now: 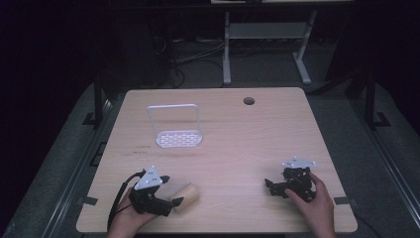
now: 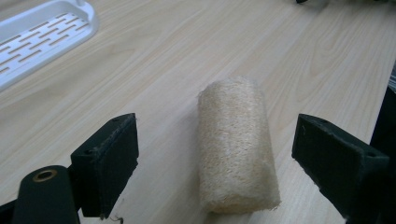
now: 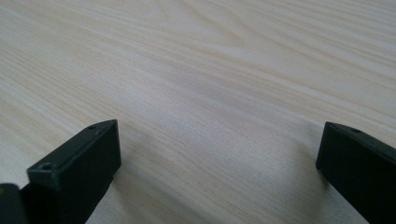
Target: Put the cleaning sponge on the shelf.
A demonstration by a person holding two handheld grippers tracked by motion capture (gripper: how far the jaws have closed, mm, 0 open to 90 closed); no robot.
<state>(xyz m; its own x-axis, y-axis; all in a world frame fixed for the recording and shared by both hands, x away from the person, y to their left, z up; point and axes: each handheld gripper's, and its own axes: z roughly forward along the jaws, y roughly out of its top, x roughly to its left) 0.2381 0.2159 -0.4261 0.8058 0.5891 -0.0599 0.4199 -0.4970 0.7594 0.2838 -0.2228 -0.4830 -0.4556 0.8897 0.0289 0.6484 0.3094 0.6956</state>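
A tan loofah roll (image 1: pixel 187 197) lies on its side near the table's front left. In the left gripper view the loofah roll (image 2: pixel 236 144) sits between my left gripper's (image 2: pixel 217 163) wide-apart jaws, touching neither. In the high view my left gripper (image 1: pixel 168 191) is open around the roll's near end. My right gripper (image 1: pixel 270 187) rests low at the front right, and its own view shows the right gripper (image 3: pixel 219 158) open over bare wood, nothing between the jaws.
A white slotted rack (image 1: pixel 178 137) with a tall wire handle stands at the table's back left, and its slotted rack (image 2: pixel 37 39) edge shows in the left gripper view. A round cable hole (image 1: pixel 248 101) lies near the far edge.
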